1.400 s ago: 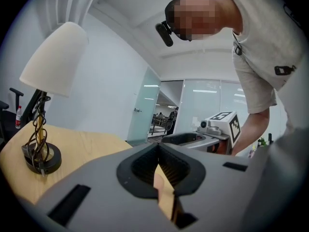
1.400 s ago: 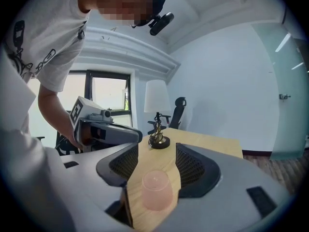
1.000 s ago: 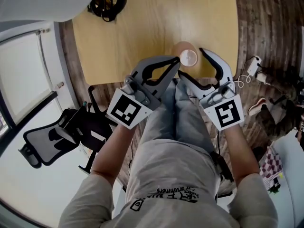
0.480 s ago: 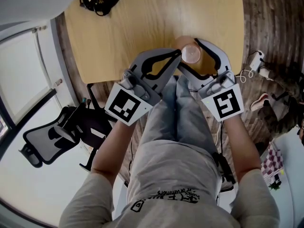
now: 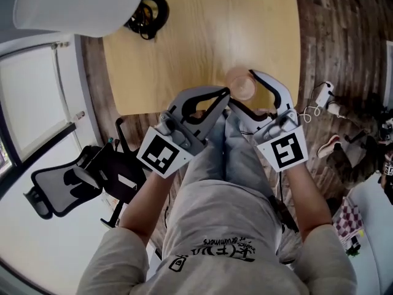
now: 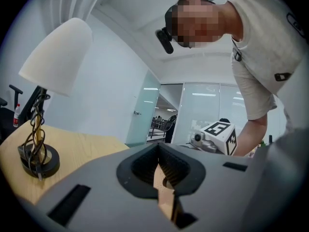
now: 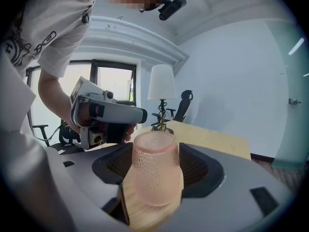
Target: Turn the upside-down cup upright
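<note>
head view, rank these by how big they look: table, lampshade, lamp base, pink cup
1. table
2. lampshade, nearer the camera, so unsure
3. lamp base
4. pink cup, only slightly smaller

The cup (image 5: 241,85) is set near the front edge of the tabletop (image 5: 184,48), between the jaws of the right hand-held gripper (image 5: 244,91), with the left hand-held gripper (image 5: 226,93) just left and a lamp (image 5: 80,5) at the far left corner.

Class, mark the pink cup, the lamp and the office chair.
pink cup (image 7: 155,170), right gripper view, textured side wall.
lamp (image 6: 58,57), left gripper view, white shade.
office chair (image 5: 61,184), head view, black backrest.
</note>
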{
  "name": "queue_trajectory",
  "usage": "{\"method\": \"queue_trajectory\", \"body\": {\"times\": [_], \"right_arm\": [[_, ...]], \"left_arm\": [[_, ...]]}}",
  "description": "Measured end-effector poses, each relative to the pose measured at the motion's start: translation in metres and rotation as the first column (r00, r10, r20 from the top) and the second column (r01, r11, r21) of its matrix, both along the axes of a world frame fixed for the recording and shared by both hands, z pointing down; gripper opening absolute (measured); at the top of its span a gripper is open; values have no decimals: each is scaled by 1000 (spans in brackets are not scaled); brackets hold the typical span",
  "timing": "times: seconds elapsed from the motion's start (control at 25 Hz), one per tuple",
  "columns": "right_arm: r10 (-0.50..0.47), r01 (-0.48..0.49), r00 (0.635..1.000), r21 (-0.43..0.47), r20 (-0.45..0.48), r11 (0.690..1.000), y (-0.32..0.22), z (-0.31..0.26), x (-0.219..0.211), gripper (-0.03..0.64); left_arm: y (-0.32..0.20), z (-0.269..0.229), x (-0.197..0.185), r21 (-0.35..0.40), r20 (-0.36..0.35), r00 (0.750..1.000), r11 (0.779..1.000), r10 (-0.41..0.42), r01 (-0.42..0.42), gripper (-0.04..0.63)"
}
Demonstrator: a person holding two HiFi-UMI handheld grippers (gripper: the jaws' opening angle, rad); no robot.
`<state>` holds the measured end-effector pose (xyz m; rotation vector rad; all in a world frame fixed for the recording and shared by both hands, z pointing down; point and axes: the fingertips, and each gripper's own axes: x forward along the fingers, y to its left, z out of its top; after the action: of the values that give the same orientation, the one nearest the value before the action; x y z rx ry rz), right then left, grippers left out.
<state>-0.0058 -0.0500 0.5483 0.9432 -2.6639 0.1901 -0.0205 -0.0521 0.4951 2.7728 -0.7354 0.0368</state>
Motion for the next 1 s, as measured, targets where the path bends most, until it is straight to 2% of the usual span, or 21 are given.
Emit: {"method": "queue_trajectory", "body": {"times": [0.08,0.24,0.32,0.4,0.52,0.8,1.0], "right_arm": [[26,-26,999,17,44,1000,-4,-23,1,310],[-5,6,1000,47,-8,999,1,-60,5,310],[25,-29,998,71,59,997,-2,-88,4,310],[22,-30,996,86,83,996,-2,-109,4,310],[-37,36,999,90,9,995,8,-127,6,310],[-64,65,998,114,-10,991,25,-180,5,310],[-32,17,995,147,96,989,32,-220,2,310]], "left_arm": [[0,-17,-2,17,-3,1000,1000,-7,7,8],[4,-49,-5,30,-12,1000,999,-15,15,8],[7,-66,-6,33,-16,1000,999,-15,16,8],[10,-83,-7,43,-14,1000,999,-15,16,8],[15,-107,-9,52,-15,1000,998,-21,22,8],[26,-152,-9,75,-27,999,997,-22,24,8],[34,-172,-8,91,-44,999,996,-16,20,8]]}}
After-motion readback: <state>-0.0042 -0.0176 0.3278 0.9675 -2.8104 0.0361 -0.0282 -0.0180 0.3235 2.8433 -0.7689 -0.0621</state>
